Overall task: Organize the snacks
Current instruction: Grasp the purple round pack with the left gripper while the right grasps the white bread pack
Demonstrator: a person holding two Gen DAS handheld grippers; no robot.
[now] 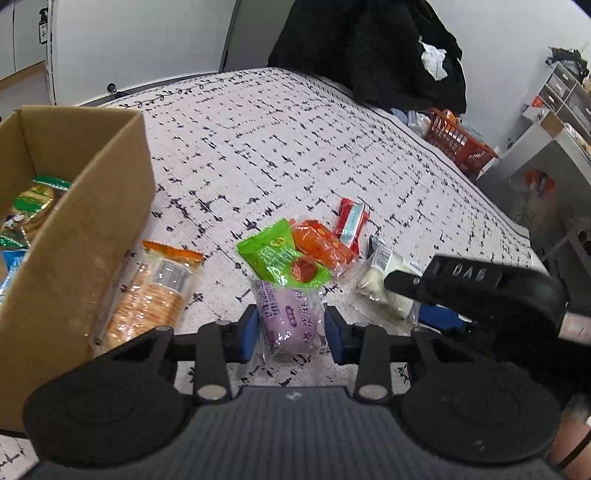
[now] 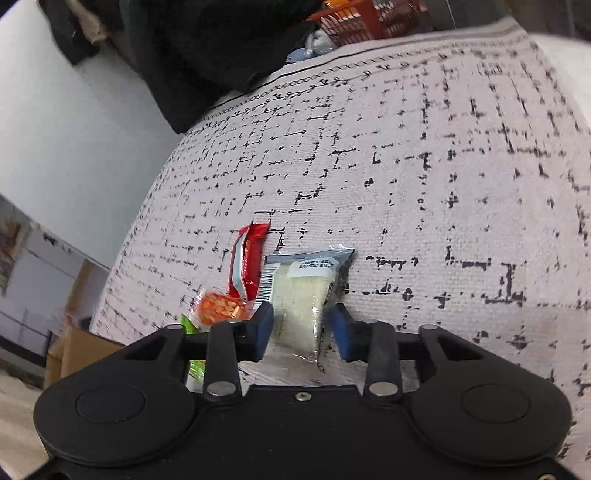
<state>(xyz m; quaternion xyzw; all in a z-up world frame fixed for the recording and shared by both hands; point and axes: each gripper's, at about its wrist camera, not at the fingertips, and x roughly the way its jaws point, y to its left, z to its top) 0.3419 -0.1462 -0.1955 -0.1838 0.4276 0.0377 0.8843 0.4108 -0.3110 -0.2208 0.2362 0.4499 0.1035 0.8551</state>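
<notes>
Both tools straddle snack packets on the table, neither clearly clamped.

The left tool (image 1: 291, 334) brackets the purple packet (image 1: 290, 317), whose top lies under the green packet (image 1: 282, 258) (lifting may drag it). The right tool (image 2: 301, 328) brackets the white packet (image 2: 301, 299); slippery film could slide out before reaching the box (image 1: 74, 229).

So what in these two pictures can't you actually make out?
- Cardboard box contents, left wrist view: its near wall and the picture's edge hide most.
- Purple packet near end: behind the left gripper.
- White packet, right wrist view: whether the fingers touch it.
- Orange basket: cut off, blurred.
</notes>
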